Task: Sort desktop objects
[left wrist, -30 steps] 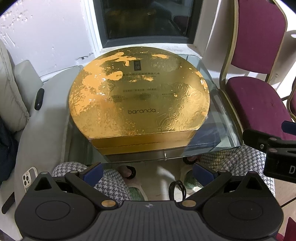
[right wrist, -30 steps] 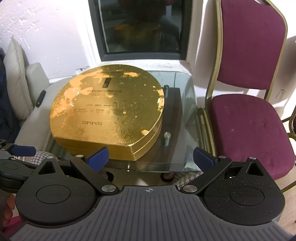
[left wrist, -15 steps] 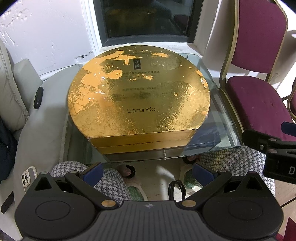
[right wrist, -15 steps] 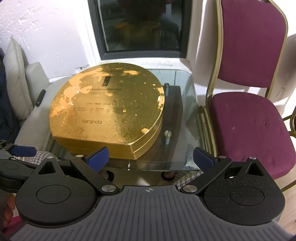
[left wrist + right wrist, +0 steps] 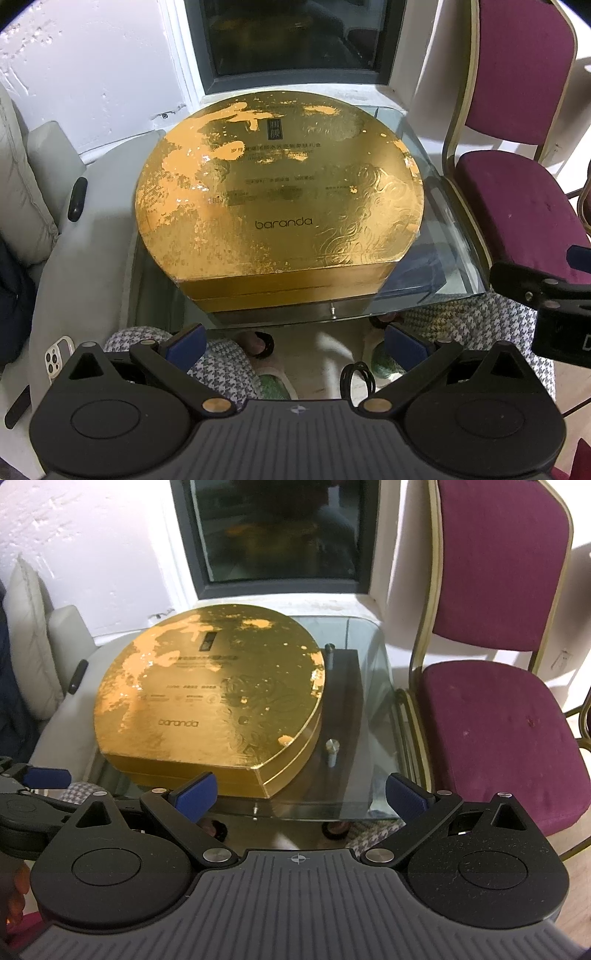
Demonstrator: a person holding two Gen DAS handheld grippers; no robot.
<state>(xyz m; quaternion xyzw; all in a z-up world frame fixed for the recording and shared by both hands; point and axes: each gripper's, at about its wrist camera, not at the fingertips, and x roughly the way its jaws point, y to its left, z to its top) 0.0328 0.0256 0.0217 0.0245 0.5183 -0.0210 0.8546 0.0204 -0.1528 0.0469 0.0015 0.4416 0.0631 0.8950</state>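
Observation:
A large round gold gift box marked "baranda" lies closed on a small glass table; it also shows in the right wrist view. My left gripper is open and empty, held in front of the table's near edge, short of the box. My right gripper is open and empty, in front of the box's near right corner. The right gripper also shows at the right edge of the left wrist view, and the left gripper at the left edge of the right wrist view.
A purple chair stands right of the table. A grey sofa arm with a black remote is on the left. A white phone lies low left. A window is behind. Houndstooth-clad knees are below.
Both grippers have drifted slightly; the box sits a little lower in the right wrist view. Nothing was gripped or released.

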